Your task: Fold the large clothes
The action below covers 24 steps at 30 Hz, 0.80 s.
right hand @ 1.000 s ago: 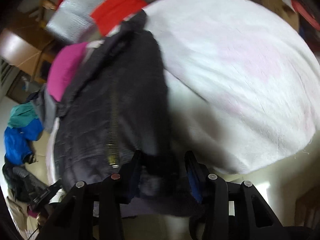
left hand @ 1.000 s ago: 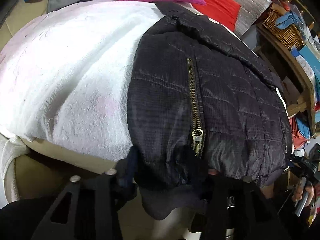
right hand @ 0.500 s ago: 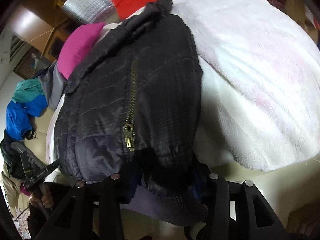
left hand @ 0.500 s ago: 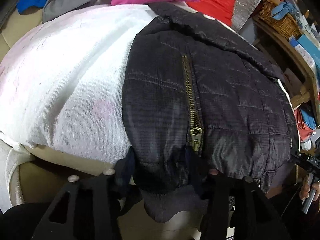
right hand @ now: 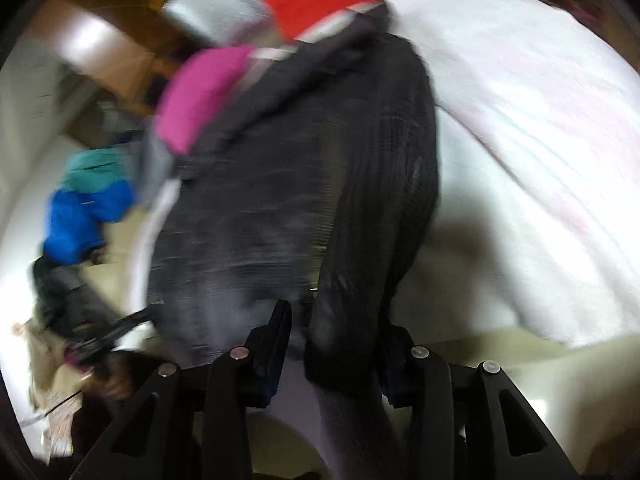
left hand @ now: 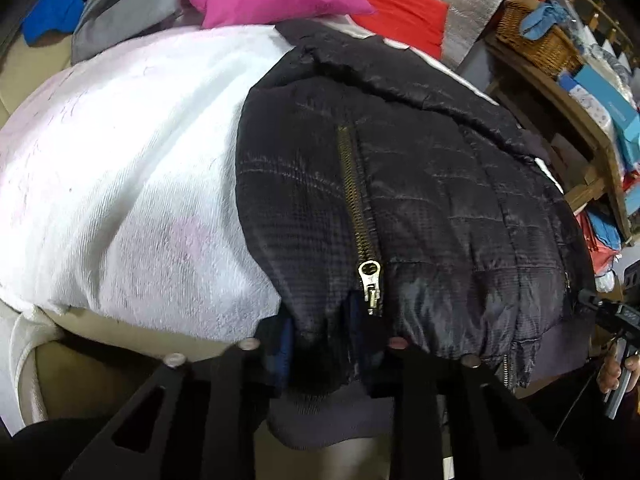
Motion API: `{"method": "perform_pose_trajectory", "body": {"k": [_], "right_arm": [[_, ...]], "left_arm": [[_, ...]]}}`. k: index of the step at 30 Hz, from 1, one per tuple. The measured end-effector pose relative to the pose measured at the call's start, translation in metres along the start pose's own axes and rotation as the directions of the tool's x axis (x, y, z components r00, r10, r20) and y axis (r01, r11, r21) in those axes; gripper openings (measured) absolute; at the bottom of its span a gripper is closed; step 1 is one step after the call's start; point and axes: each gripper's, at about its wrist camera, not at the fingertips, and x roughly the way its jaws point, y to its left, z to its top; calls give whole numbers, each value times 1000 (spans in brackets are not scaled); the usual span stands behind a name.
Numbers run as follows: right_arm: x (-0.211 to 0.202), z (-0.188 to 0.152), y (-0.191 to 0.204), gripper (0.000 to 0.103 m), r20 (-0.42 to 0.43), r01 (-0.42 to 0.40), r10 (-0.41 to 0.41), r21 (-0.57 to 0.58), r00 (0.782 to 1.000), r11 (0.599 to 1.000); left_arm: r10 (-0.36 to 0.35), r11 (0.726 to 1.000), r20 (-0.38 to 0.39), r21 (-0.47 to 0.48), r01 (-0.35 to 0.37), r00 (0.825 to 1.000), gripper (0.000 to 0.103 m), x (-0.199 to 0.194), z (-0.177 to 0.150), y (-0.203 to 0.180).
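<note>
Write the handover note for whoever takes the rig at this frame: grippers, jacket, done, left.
Left hand-held gripper: shut on the hem of the black quilted jacket, beside the brass zipper pull.
Right hand-held gripper: shut on the same jacket's hem at another spot; that view is motion-blurred.
Jacket: zipped, draped over the white towel on the cushion, hem toward you, collar at the far side.
Done: both hem grips taken.
Left: the folding itself; no finished fold shows yet. Probably carry the hem toward the collar.
</note>
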Motion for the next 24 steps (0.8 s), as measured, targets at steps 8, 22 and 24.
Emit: {"method": "perform_pose_trajectory", "body": {"k": [8, 22, 24], "right_arm": [[17, 1, -3, 27, -33, 114, -114, -9, 993, 993], [33, -2, 14, 26, -42, 154, -155, -18, 987, 988], [25, 0, 17, 23, -14, 117, -117, 9, 993, 993]], "left_arm": [[-72, 995, -17, -67, 71, 997, 21, -5, 0, 17], [-91, 993, -40, -73, 88, 995, 20, -3, 0, 18], [-129, 986, -12, -104, 127, 992, 14, -9, 2, 23]]}}
